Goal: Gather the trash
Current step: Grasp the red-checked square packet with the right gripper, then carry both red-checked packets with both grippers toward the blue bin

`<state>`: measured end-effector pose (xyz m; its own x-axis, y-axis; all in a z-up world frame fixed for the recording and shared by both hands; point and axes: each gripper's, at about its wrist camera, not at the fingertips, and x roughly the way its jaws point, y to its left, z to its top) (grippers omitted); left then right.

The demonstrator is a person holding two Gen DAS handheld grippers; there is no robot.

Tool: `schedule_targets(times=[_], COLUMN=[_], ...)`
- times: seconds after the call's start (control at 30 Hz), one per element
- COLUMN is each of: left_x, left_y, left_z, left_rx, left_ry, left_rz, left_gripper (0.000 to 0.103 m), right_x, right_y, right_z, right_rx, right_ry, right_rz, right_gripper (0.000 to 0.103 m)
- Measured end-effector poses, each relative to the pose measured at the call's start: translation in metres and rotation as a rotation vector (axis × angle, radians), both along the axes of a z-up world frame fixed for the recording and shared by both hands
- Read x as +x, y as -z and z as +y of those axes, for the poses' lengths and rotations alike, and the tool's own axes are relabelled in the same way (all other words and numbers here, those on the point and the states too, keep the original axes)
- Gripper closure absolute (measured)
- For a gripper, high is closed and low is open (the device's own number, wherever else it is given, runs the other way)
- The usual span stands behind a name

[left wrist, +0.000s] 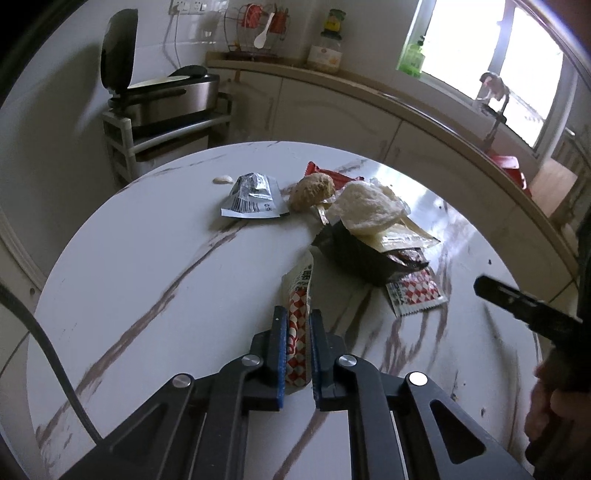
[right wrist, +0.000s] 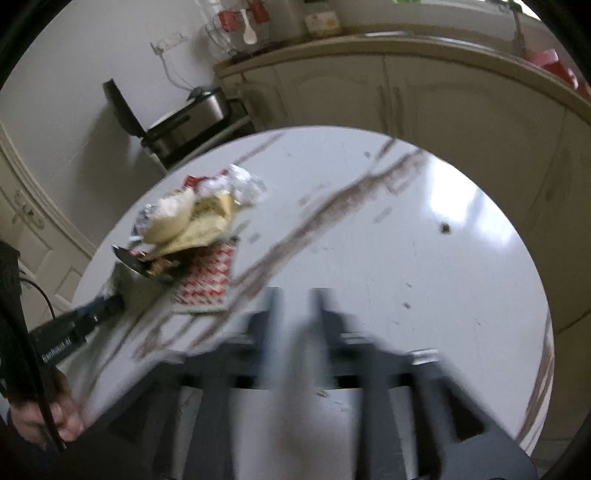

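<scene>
My left gripper point(left wrist: 297, 314) is shut on a red-and-white checkered wrapper point(left wrist: 300, 288), which sticks up out of its pads over the round marble table point(left wrist: 147, 258). Just beyond lies a trash pile: a black wrapper point(left wrist: 354, 258), a white crumpled bag point(left wrist: 365, 206), a tan lump point(left wrist: 312, 190), a silver packet point(left wrist: 251, 197) and a checkered sachet point(left wrist: 415, 295). My right gripper point(right wrist: 299, 306) is blurred; its fingers stand apart over bare table point(right wrist: 406, 258) with nothing between them. It is right of the pile point(right wrist: 184, 221). One of its fingers point(left wrist: 517, 301) shows in the left wrist view.
A small white scrap point(left wrist: 223, 180) lies at the table's far left. Behind the table stand an open cooker on a rack point(left wrist: 166, 99) and cream cabinets under a counter point(left wrist: 332, 107) with a dish rack point(left wrist: 258, 29) and jars. A hand point(right wrist: 55, 417) holds the left gripper.
</scene>
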<state>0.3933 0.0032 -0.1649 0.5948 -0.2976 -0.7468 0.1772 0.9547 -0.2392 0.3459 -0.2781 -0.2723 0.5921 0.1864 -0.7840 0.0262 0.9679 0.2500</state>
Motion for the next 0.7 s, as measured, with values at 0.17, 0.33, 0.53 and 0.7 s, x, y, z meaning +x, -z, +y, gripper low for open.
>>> schedule_targets(times=[0.17, 0.33, 0.53, 0.7], left_x=[-0.017, -0.025, -0.031, -0.036], left_y=[-0.005, -0.008, -0.013, -0.017], left_z=[0.006, 0.020, 0.025, 0.023], left_rx=[0.002, 0.003, -0.010, -0.020], left_ry=[-0.017, -0.043, -0.048, -0.040], left_rz=[-0.002, 0.000, -0.006, -0.019], left_gripper=[0.097, 0.098, 0.098, 0.098], right_x=[0.020, 0.036, 0.040, 0.017], right_y=[-0.007, 0.015, 0.003, -0.005], right_z=[0.050, 0.100, 0.115, 0.097], right_rx=[-0.066, -0.249, -0.289, -0.240], right_ry=[-0.073, -0.129, -0.139, -0.159], right_rz=[-0.023, 0.031, 0.025, 0.022], right_gripper=[0.015, 0.030, 0.072, 0.088])
